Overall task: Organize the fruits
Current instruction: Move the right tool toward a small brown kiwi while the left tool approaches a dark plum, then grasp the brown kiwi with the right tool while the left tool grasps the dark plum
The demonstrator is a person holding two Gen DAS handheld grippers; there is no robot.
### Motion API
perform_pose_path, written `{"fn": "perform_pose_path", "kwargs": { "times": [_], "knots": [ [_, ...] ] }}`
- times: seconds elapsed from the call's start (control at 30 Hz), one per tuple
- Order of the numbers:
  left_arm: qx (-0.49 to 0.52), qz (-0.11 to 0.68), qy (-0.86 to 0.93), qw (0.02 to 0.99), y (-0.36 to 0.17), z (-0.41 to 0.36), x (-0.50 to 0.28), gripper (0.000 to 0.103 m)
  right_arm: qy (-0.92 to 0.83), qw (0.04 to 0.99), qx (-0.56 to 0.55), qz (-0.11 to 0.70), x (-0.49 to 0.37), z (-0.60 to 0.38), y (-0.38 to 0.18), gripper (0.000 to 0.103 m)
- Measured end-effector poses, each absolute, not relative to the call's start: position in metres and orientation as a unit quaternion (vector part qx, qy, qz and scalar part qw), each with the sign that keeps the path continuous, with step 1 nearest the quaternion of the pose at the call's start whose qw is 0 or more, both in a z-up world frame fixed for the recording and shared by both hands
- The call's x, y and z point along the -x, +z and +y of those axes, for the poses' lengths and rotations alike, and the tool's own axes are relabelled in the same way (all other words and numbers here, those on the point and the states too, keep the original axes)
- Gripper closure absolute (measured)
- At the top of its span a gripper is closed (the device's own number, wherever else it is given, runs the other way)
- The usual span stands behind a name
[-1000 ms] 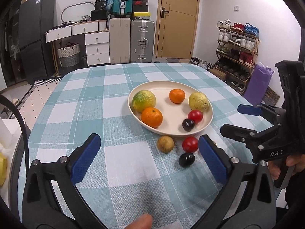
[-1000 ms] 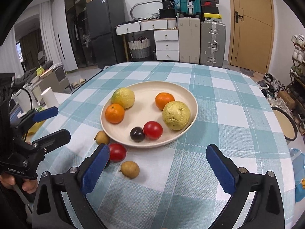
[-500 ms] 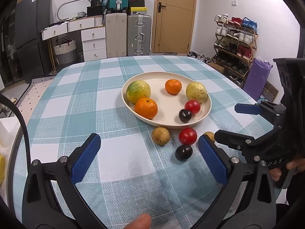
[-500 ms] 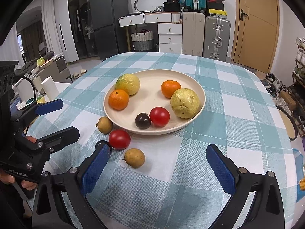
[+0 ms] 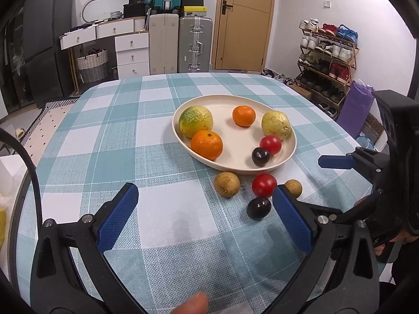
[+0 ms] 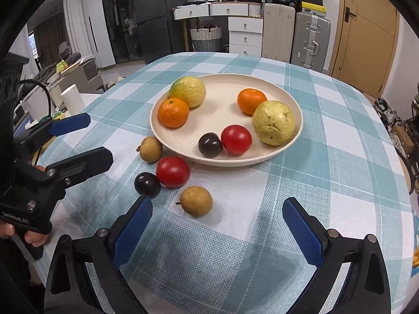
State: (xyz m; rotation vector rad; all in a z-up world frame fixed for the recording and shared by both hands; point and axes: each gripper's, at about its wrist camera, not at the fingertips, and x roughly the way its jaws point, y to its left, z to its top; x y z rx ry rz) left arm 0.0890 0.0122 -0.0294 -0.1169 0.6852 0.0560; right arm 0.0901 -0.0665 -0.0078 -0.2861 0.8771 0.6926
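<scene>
1. Counter (image 6: 340,136): round-cornered, teal/white check cloth. Carries all items below.

2. Plate (image 6: 293,146): cream, shallow, oval, mid-counter, set toward the far edge from me. Holds 6 fruit.

3. My left tongs (image 5: 207,214): open wide, empty, blue pads, hovering over the near edge, left of the loose fruit. My right tongs (image 6: 217,225): also open wide, empty, over the near edge, just behind the nearest loose fruit.

4. On plate, big to small:
- yellow bumpy fruit (image 6: 273,123), right side of plate, touching the sm. orange behind it.
- green-yellow fruit (image 6: 187,91), far-left of plate.
- orange (image 6: 173,112), left rim, touching the green-yellow one.
- sm. orange (image 6: 250,99), far-right of plate.
- tomato (image 6: 236,139), near rim, just beside the yellow bumpy fruit.
- dark plum (image 6: 210,145), near rim, touching the tomato.

5. Loose on counter, betw. plate and near edge:
- 2nd tomato (image 6: 172,171), just off the plate rim.
- brown fruit (image 6: 196,200), w/ stem, nearest my right tongs, apart from the others.
- 2nd brown fruit (image 6: 151,149), close beside the plate's left rim; contact unclear.
- 2nd dark plum (image 6: 147,184), touching the 2nd tomato.
</scene>
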Motion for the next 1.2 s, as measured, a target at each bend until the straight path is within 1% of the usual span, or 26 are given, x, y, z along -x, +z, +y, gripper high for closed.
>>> {"fn": "perform_pose_path", "kwargs": {
  "times": [0.1,0.17,0.23,0.4,0.47,0.53,0.6,1.0,1.2],
  "knots": [
    [0.062,0.336,0.027,0.940,-0.030,0.015,-0.089,0.001,0.338,0.836,0.129,0.414,-0.088,-0.064,-0.008,0.003],
    [0.062,0.337,0.029,0.939,-0.030,0.016,-0.089,0.001,0.341,0.834,0.131,0.413,-0.087,-0.062,-0.007,0.010],
    [0.064,0.338,0.030,0.939,-0.031,0.017,-0.090,0.001,0.344,0.831,0.131,0.417,-0.087,-0.060,-0.008,0.024],
    [0.067,0.338,0.030,0.938,-0.030,0.019,-0.090,0.001,0.355,0.826,0.130,0.419,-0.085,-0.056,-0.008,0.031],
    [0.069,0.340,0.028,0.938,-0.030,0.019,-0.090,0.001,0.359,0.823,0.130,0.420,-0.084,-0.054,-0.008,0.036],
    [0.068,0.343,0.026,0.936,-0.031,0.018,-0.091,0.001,0.365,0.818,0.129,0.426,-0.084,-0.053,-0.010,0.047],
    [0.065,0.345,0.027,0.936,-0.031,0.017,-0.091,0.001,0.364,0.817,0.131,0.427,-0.083,-0.052,-0.011,0.049],
    [0.070,0.368,0.012,0.927,-0.039,0.011,-0.097,0.001,0.359,0.818,0.115,0.436,-0.087,-0.061,-0.014,0.071],
    [0.066,0.378,0.009,0.923,-0.044,0.005,-0.100,0.001,0.357,0.826,0.084,0.428,-0.086,-0.072,-0.006,0.073]
  ]
}}
